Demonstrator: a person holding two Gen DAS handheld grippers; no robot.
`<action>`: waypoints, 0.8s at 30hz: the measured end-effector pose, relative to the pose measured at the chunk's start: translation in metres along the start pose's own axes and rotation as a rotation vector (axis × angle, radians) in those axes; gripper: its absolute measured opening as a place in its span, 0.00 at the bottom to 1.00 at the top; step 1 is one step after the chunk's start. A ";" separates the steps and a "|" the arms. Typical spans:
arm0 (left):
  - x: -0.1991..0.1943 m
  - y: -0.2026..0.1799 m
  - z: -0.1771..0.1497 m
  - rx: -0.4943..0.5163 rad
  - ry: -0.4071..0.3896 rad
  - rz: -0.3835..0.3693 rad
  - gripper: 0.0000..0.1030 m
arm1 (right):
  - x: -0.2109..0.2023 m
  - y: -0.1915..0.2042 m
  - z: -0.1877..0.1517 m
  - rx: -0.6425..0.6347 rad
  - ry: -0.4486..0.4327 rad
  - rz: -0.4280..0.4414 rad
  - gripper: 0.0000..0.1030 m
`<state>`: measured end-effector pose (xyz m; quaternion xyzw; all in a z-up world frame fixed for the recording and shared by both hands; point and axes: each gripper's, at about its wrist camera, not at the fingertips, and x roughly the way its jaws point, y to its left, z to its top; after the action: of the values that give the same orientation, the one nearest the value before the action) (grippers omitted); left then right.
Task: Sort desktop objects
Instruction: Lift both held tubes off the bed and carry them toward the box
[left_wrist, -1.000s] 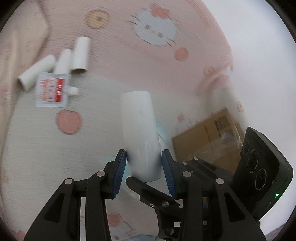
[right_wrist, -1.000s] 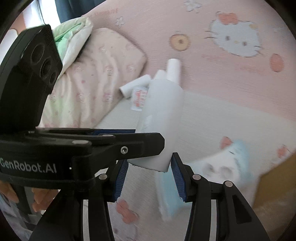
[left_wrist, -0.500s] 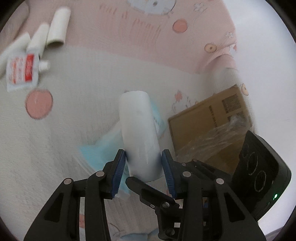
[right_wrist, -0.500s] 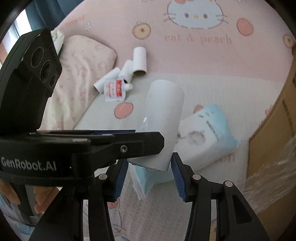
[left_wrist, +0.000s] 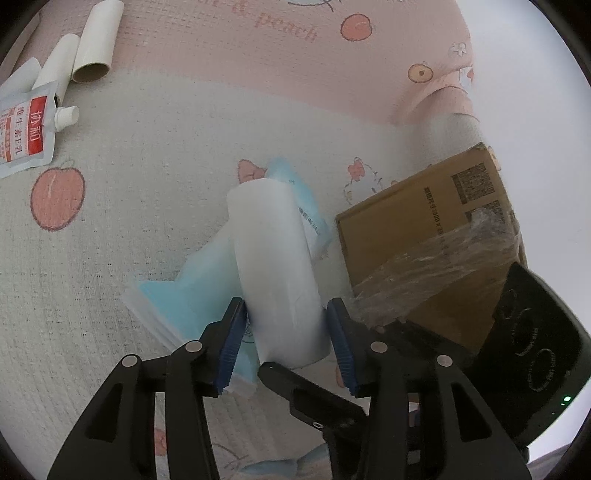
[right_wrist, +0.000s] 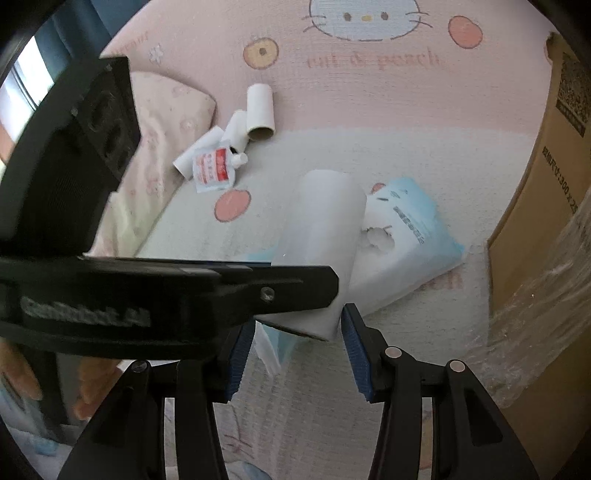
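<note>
- Blue-padded fingers (left_wrist: 232, 343) of the left gripper (left_wrist: 284, 325) are spreading, with the white roll (left_wrist: 273, 266) between them; one pad sits against the roll's side and a thin gap shows at the other
- Fingers of the right gripper (right_wrist: 295, 328) are clamped on the near end of the same roll, one pad pressed to its edge; the other pad is partly hidden behind the left gripper's black body, which crosses the right wrist view
- Both grippers point steeply down at the bed, and the roll sticks out ahead of them, tilted
- Directly under and behind the roll lies a light blue tissue pack (left_wrist: 184, 295), flat on the bed cover (left_wrist: 147, 147), with a torn opening in its top face; whether the roll's far end touches the pack cannot be told
- Beside the pack, toward the bed's edge, stands a brown cardboard box (left_wrist: 417, 236) with crumpled clear plastic film (left_wrist: 436, 269) over its near corner
- Farther off across the cover, well apart from the roll, a small white pouch with a red label (left_wrist: 26, 136) lies with its spout against a cluster of three empty paper tubes (left_wrist: 96, 40)
- Beyond the tubes, in the right wrist view, a pale pink pillow (right_wrist: 162, 122) rests at the far side, and the cover turns from cream to pink with a cartoon cat print
</note>
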<state>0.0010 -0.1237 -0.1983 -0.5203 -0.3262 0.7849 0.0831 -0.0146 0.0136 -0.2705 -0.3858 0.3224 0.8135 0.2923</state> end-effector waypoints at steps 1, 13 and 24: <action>0.000 0.000 0.000 -0.005 0.002 -0.001 0.47 | -0.001 0.002 0.001 -0.010 -0.003 -0.003 0.44; -0.011 0.001 0.006 0.003 -0.026 -0.005 0.54 | -0.005 -0.002 0.011 0.019 -0.025 0.015 0.45; 0.001 0.030 0.029 -0.213 -0.035 -0.115 0.40 | -0.003 -0.005 0.020 0.048 -0.011 0.024 0.45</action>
<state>-0.0186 -0.1589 -0.2098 -0.4927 -0.4383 0.7488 0.0665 -0.0177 0.0309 -0.2598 -0.3705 0.3449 0.8110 0.2933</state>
